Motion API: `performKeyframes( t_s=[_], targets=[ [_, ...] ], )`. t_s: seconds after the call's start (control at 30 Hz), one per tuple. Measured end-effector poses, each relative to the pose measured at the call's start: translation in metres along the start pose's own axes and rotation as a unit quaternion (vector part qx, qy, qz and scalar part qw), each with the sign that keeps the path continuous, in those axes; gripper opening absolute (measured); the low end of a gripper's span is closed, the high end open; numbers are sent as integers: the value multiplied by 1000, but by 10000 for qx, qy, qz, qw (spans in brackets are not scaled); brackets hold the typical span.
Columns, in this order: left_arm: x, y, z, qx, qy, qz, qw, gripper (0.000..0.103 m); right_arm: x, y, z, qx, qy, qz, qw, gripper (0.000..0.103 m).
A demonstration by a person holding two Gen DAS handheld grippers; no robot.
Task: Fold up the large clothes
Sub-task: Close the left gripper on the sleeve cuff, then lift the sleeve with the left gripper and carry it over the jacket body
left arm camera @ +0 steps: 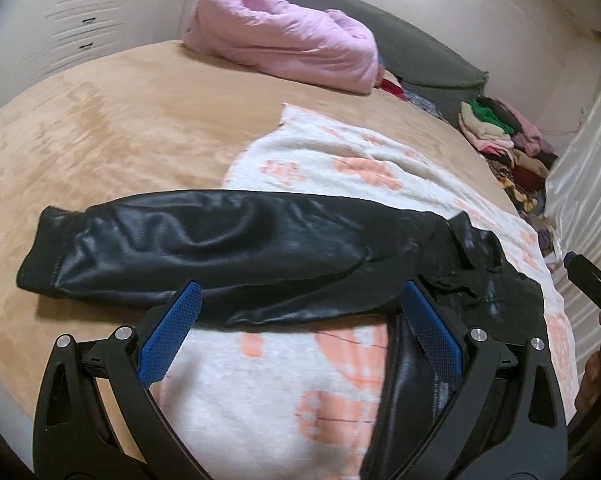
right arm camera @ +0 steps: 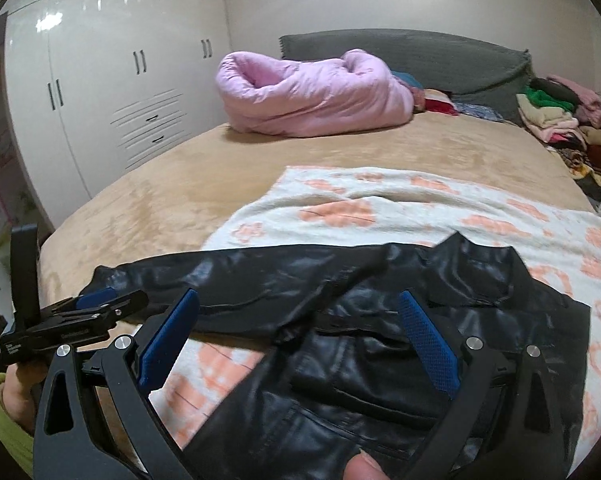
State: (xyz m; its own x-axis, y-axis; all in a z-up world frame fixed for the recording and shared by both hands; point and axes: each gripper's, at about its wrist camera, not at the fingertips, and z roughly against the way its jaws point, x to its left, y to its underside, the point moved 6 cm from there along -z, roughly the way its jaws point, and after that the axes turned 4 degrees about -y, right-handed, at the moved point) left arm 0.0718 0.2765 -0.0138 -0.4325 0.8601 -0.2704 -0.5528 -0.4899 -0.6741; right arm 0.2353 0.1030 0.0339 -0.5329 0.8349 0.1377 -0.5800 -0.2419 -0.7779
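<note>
Both grippers poised over a black jacket on the bed.

Left gripper (left arm camera: 300,300) and right gripper (right arm camera: 298,308), each with textured blue pads (left arm camera: 168,334) on black arms, stand spread wide and grip nothing. The glossy, creased leather-like jacket (right arm camera: 380,360) lies on a fuzzy white blanket (left arm camera: 340,168) with peach flowers, its sleeve (left arm camera: 188,248) stretched onto the tan plush bedspread (left arm camera: 112,140). A puffy pink quilt (right arm camera: 312,96) sits far behind.

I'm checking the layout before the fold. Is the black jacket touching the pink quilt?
Apart. The right wrist view shows the jacket near the camera and the quilt far up the bed, with bare tan bedcover between them.
</note>
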Motion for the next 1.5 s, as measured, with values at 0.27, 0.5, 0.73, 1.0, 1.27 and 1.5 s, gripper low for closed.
performKeyframes(
  t_s=[0.27,0.5,0.73,1.0,1.27,1.5],
  targets=[
    [36,-5,1,-63,-265,334,9991,94,31,-4,-28,174,-246,182,9994,99],
    [69,-3,-5,-12,-452,720,9964,94,56,4,-52,380,-421,345,9978,99],
    [97,2,-7,125,-437,1204,9917,93,74,13,-73,583,-512,562,9954,99],
    [134,10,-5,179,-543,1670,9843,93,84,21,-83,671,-650,592,9939,99],
    [158,16,-28,229,-668,2049,9762,94,76,33,-87,787,-619,484,9938,99],
    [175,6,-36,-53,-591,2308,9712,44,49,40,-83,794,-446,130,9958,99]
  ],
)
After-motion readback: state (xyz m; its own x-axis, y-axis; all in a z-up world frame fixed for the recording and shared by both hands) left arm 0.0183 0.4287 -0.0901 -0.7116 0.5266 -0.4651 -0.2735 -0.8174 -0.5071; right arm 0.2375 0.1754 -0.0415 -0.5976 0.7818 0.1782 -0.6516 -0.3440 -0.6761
